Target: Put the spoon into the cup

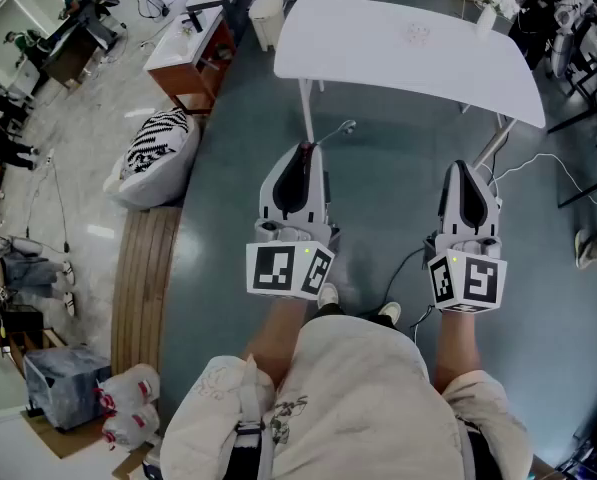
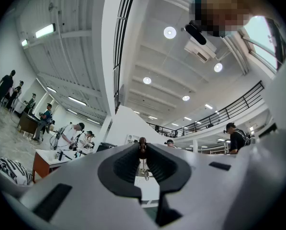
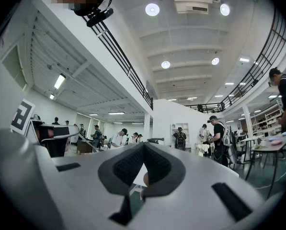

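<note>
Your left gripper (image 1: 306,148) is clamped on the spoon (image 1: 346,126). In the left gripper view the jaws stand almost together, with only a thin dark-brown part of the spoon (image 2: 142,147) pinched between the pads at their tips, and a bit of bright metal hanging just below it. From the head view, the spoon sticks out of the jaw tips toward the far right, thin and silvery, over the grey floor and just short of the near edge of the white table (image 1: 378,48).

Your right gripper (image 1: 465,165) is to the right of the left one and well apart from it, pointing the same way. In the right gripper view its jaws meet at the tips (image 3: 143,146) and nothing is gripped between the pads.

The cup is hard to pick out. A faint pale round shape (image 1: 416,33) on the far part of the table top may be it, but the view is too poor to be sure. Both grippers are near you, short of the table.
</note>
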### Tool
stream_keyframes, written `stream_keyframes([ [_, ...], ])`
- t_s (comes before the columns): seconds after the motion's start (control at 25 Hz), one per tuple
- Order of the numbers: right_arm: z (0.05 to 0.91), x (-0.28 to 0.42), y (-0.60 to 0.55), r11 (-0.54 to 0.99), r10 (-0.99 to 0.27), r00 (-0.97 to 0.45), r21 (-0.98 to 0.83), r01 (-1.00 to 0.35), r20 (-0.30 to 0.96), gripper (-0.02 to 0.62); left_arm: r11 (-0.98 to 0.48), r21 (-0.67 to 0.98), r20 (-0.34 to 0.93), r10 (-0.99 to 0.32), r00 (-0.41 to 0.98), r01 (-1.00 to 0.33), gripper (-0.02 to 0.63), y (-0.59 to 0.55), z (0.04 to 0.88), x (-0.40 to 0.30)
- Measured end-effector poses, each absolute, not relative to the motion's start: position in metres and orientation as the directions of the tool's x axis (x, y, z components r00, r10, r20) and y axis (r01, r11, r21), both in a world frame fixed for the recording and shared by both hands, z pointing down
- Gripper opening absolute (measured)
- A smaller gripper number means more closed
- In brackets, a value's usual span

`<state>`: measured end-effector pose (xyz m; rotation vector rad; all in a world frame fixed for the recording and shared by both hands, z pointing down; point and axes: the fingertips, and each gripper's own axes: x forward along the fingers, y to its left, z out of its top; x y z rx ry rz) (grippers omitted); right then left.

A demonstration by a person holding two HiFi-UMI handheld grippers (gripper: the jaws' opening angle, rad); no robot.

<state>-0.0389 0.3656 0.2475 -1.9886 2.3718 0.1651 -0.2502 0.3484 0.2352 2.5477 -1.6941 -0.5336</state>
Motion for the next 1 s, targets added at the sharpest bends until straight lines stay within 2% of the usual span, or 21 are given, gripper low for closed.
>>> stream_keyframes([
  [0.36, 0.255, -0.035, 0.35, 0.159, -0.981, -0.163, 0.041, -0.986, -0.109, -0.012, -0.419, 0.213, -0.262, -0.895, 0.361, -0.883, 0.038, 0.327, 0.243, -0.244],
  [1.0, 0.261, -0.097, 0.323, 0.14, -0.983, -0.145, 0.048, -0.989, -0.113, -0.012, -0.452, 0.24, -0.272, -0.881, 0.387, -0.859, 0.038, 0.297, 0.258, -0.301],
])
